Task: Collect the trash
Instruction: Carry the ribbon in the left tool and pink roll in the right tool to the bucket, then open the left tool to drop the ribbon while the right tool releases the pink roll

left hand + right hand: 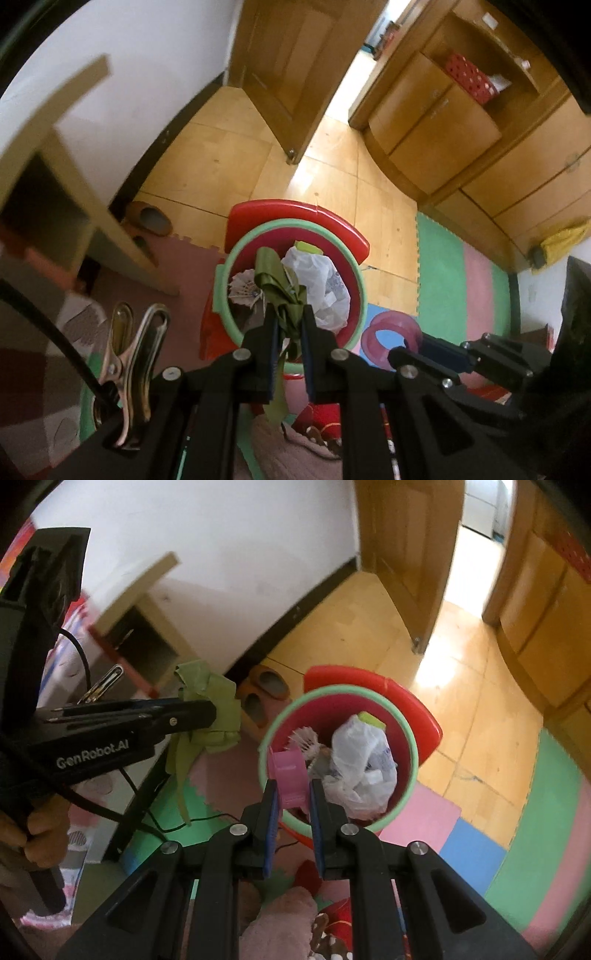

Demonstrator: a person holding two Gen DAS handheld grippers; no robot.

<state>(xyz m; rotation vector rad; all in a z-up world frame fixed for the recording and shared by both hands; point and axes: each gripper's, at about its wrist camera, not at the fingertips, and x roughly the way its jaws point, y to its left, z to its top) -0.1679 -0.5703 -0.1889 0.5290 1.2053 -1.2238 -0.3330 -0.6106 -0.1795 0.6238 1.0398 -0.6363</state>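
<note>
Overhead: left gripper [289, 325] pinching green wrapper [275, 273], right gripper [291, 797] clamping pink piece [290, 775], above bin [338, 692].

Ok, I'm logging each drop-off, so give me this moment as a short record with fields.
left claw: shut on a crumpled green wrapper
right claw: shut on a pink plastic piece
bin: red, green rim, below both claws
bin contents: white plastic bag, other scraps
floor: foam mats, wood boards

White wall [155, 74]; wooden floor [221, 166]; open door [295, 74]; cabinets [436, 122]; foam mats [443, 266]
</note>
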